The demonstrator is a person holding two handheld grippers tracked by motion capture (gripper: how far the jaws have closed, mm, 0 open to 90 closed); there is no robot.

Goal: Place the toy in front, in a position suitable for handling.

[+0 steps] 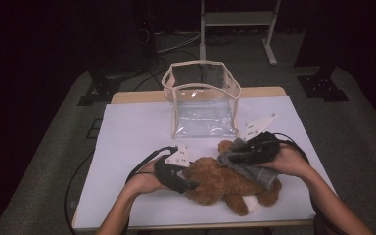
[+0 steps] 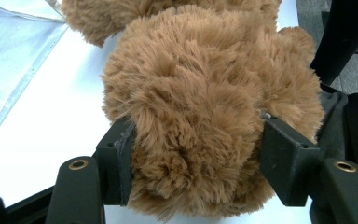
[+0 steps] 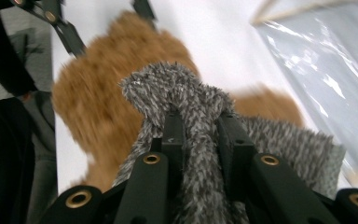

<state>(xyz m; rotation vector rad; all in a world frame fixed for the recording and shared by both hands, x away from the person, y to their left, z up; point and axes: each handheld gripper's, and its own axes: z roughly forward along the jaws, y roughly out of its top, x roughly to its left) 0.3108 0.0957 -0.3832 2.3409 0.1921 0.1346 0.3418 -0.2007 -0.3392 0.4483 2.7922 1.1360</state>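
Teddy bear [image 1: 225,183] lies lengthwise L-R; left hand-held gripper [image 2: 193,154] clamps it, right hand-held gripper [image 3: 200,140] pinches grey knit [image 3: 191,100]

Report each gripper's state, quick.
Left gripper: closed on the brown teddy bear.
Right gripper: closed on the grey knitted garment.

Teddy bear [image 2: 205,116]: shaggy brown plush. Garment [image 3: 196,107]: fuzzy grey knit. Bag [image 1: 203,105]: glossy clear plastic. Surface [image 1: 132,142]: smooth, matt.
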